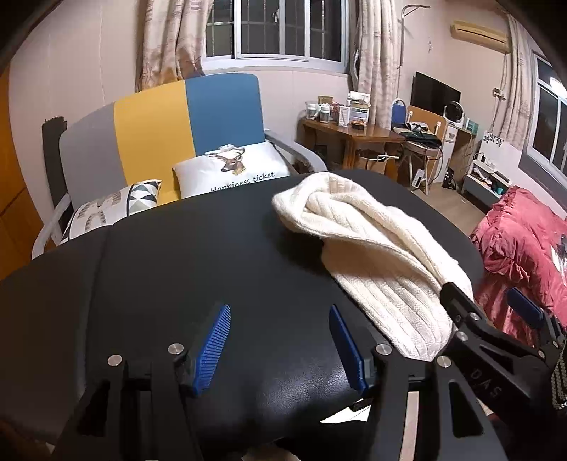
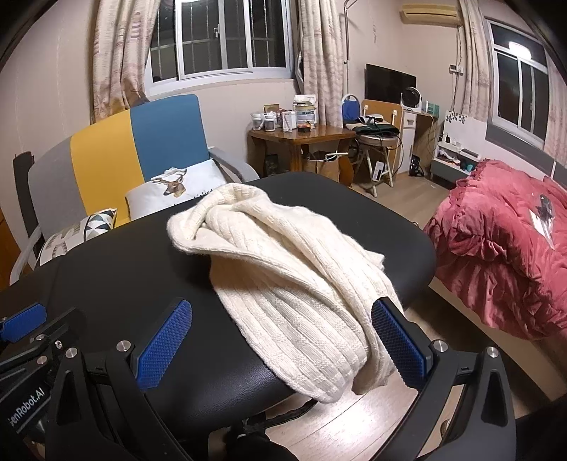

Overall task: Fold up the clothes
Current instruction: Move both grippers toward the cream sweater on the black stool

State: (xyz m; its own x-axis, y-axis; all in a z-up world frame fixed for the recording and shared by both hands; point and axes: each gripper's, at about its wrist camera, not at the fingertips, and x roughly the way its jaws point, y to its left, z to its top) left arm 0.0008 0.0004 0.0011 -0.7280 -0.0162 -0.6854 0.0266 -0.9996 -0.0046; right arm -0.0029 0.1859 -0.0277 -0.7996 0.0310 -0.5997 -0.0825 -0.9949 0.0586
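The cream ribbed knitted sweater (image 2: 283, 276) lay lengthwise away between the wide-open, empty right tool (image 2: 283, 340); the left tool (image 1: 280, 351), also open and empty, stood beside it.

This is a home, a lived-in bedroom that doubles as a sitting room. A bed (image 2: 503, 255) under a rumpled red quilt (image 2: 489, 227) stands at the right, and an armchair (image 2: 106, 159) in grey, yellow and blue holds a deer-print cushion (image 1: 234, 168) below a barred window (image 2: 219, 35) with patterned curtains (image 2: 117, 53). A wooden desk (image 2: 301, 136) crowded with jars and boxes, a dark monitor (image 2: 388, 83), a small fan (image 2: 411, 95), a wall air conditioner (image 1: 478, 33) and wood flooring (image 2: 407, 188) complete the domestic look.
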